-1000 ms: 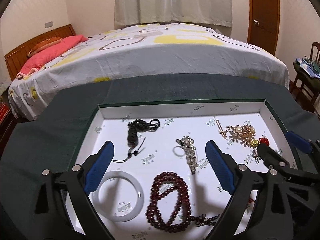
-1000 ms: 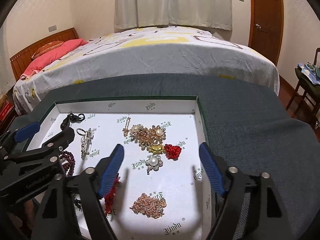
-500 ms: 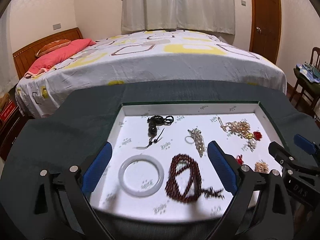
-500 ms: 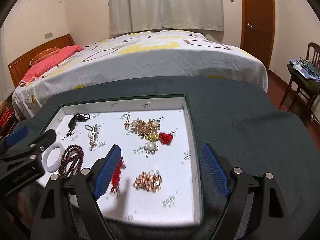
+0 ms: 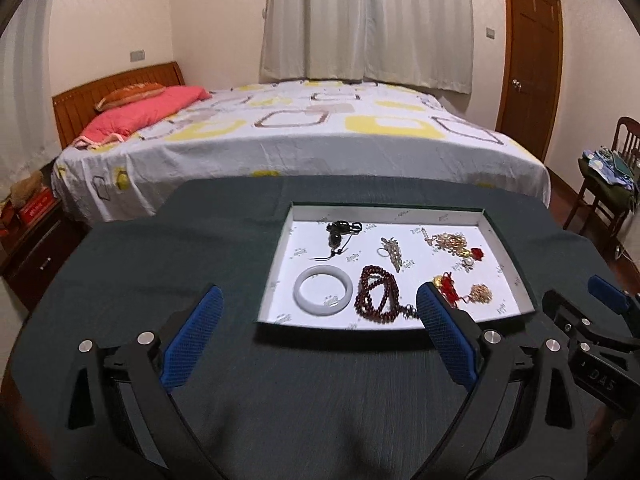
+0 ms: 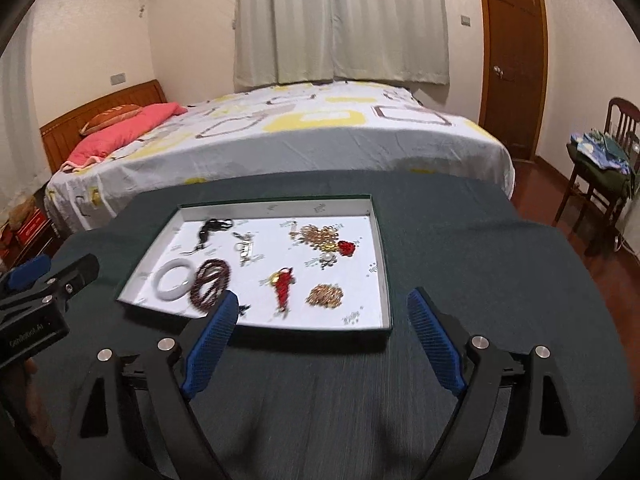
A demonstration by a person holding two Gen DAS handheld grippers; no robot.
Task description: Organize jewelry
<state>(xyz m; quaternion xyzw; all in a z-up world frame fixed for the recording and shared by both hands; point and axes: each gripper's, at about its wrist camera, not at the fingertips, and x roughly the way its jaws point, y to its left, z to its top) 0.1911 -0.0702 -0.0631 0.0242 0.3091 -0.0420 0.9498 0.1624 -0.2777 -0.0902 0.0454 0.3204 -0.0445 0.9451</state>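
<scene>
Both tongs, left tongs [image 5: 316,340] and right tongs [image 6: 320,340], hang wide open and empty over the worktop [image 6: 480,248], short of the tray [image 6: 382,240]. White bangle [image 5: 323,294], dark beads [image 5: 378,298] and red tassel [image 6: 283,282] lie apart inside; this fits sorting finished or pending, so no move is indicated.

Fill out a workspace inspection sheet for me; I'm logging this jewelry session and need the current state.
Surface: dark green table cloth, bare apart from the tray.
Job's things: shallow white tray holding a white bangle, dark red bead strand, black cord pendant, silver brooch, gold and pearl cluster, red tassel charm, gold chain pile.
Clutter: nothing seen.
Grippers: left tool open, empty; right tool open, empty; both short of the tray.
Cables: nothing seen.
Surroundings: bed, curtains, door, chair with clothes.
</scene>
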